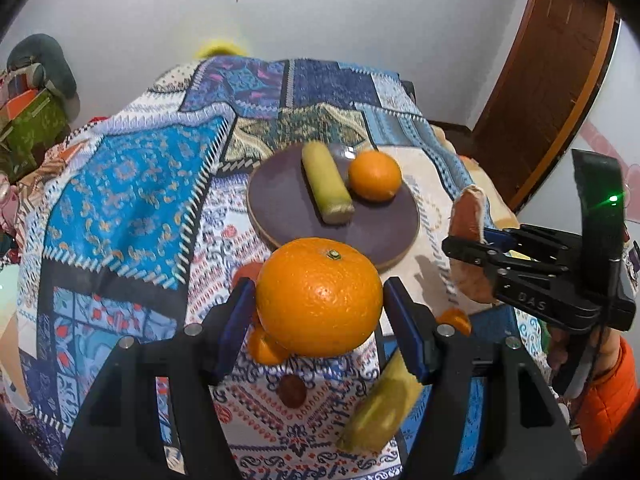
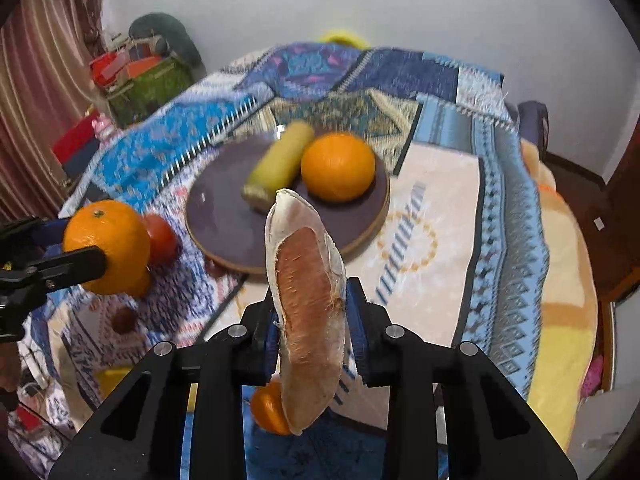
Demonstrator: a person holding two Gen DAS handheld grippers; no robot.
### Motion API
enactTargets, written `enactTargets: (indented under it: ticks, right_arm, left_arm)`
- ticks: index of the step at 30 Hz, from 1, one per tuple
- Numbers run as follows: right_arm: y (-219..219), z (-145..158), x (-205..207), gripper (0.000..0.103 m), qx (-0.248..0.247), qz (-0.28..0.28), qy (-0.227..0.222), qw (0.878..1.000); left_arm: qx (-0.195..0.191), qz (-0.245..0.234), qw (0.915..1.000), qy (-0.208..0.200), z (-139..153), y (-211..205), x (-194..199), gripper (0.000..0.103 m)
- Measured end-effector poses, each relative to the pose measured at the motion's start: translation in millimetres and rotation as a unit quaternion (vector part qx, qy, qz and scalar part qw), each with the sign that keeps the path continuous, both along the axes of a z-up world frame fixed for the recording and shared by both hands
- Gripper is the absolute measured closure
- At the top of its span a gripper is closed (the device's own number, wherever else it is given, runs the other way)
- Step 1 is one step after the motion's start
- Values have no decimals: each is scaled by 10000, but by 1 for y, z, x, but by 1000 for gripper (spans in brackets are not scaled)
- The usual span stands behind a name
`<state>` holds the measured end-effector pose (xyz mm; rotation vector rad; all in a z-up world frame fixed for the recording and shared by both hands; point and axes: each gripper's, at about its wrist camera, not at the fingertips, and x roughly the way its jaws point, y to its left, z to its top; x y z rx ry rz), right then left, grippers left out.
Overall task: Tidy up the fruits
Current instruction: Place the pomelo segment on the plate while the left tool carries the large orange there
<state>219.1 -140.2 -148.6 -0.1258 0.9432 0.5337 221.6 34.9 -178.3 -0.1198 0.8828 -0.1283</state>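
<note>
My left gripper [image 1: 318, 306] is shut on a large orange [image 1: 318, 296], held above the cloth just in front of the dark round plate [image 1: 376, 236]. It also shows in the right wrist view [image 2: 106, 246]. The plate holds a yellow-green banana piece [image 1: 326, 182] and an orange [image 1: 375, 175]. My right gripper [image 2: 312, 312] is shut on a pink pomelo wedge [image 2: 308, 300], held upright before the plate [image 2: 224, 220]. In the left wrist view the right gripper [image 1: 466, 248] is at the right with the wedge [image 1: 468, 216].
On the patterned cloth lie small oranges [image 1: 264, 346], a tomato [image 2: 160, 238], a brown round fruit [image 1: 291, 391] and a second banana piece [image 1: 380, 408]. A wooden door [image 1: 548, 92] stands at the right. Clutter and boxes [image 2: 148, 76] sit at the far left.
</note>
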Motion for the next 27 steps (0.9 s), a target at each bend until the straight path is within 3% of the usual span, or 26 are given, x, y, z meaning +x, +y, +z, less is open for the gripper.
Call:
enactTargets:
  ticks: [14, 27]
  right_arm:
    - [11, 47, 13, 76, 361, 0, -517, 9980]
    - [26, 45, 40, 76, 573, 14, -538, 9969]
  left_arm:
    - [118, 31, 9993, -363, 24, 5, 32, 38]
    - [39, 143, 9991, -401, 23, 22, 69, 38]
